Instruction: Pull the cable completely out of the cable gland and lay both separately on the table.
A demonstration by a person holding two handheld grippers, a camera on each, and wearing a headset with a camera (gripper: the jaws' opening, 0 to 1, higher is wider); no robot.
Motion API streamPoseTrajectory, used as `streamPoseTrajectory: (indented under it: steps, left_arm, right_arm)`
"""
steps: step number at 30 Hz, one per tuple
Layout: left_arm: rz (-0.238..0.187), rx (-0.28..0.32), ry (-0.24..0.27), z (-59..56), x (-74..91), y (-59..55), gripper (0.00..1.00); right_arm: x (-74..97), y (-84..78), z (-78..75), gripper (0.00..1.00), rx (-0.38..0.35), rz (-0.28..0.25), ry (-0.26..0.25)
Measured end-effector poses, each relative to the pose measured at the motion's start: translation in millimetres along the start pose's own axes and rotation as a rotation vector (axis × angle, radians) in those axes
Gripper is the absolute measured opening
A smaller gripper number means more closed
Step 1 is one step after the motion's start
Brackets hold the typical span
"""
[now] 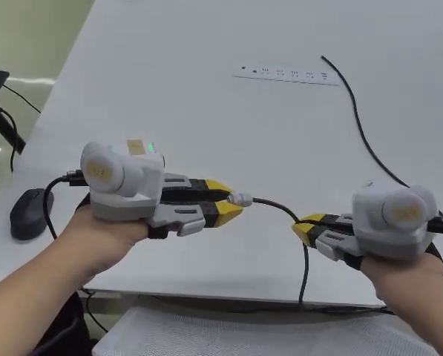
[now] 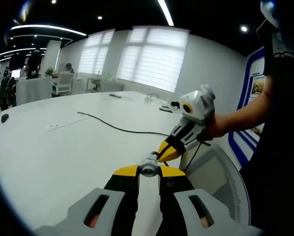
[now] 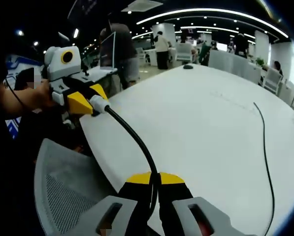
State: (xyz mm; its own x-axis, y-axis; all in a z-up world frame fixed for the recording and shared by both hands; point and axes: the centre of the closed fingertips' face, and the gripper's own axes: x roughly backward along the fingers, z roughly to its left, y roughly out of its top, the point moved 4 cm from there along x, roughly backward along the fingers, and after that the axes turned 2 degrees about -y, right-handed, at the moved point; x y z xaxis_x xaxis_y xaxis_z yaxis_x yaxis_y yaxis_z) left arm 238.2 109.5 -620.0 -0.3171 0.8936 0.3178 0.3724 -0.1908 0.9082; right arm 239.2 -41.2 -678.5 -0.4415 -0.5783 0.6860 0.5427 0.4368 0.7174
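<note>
My left gripper pinches the grey cable gland at its jaw tips, while my right gripper clamps the black cable running out of it, both over the near edge of the white table.

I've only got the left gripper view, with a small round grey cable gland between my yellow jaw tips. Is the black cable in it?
Observer: Yes. The right gripper view shows the thin black cable entering the grey cable gland, which the left gripper holds.
Operator: Is the other gripper holding that cable?
Observer: Yes. The right gripper is shut on it, with a short curved stretch of cable between it and the gland.
Operator: Where does the rest of the cable go?
Observer: In the head view it passes the right gripper's tips and hangs down over the near edge of the white table.
</note>
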Motion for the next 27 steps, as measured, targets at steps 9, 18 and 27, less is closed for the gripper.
streamPoseTrajectory:
  steps: [9, 18, 27]
  left_arm:
    - [-0.013, 0.030, 0.036, 5.4, 6.0, -4.7, 0.15]
    - [-0.010, 0.036, 0.031, 4.5, 0.3, -9.1, 0.15]
    - [-0.007, 0.023, 0.012, 8.5, -4.3, -18.7, 0.15]
  right_arm:
    - [6.7, -7.4, -5.5, 0.00, -0.035, -0.015, 0.009]
    - [7.1, 5.1, -3.6, 0.00, -0.001, -0.021, 0.016]
    - [11.8, 39.1, -3.0, 0.00, 0.057, -0.032, 0.018]
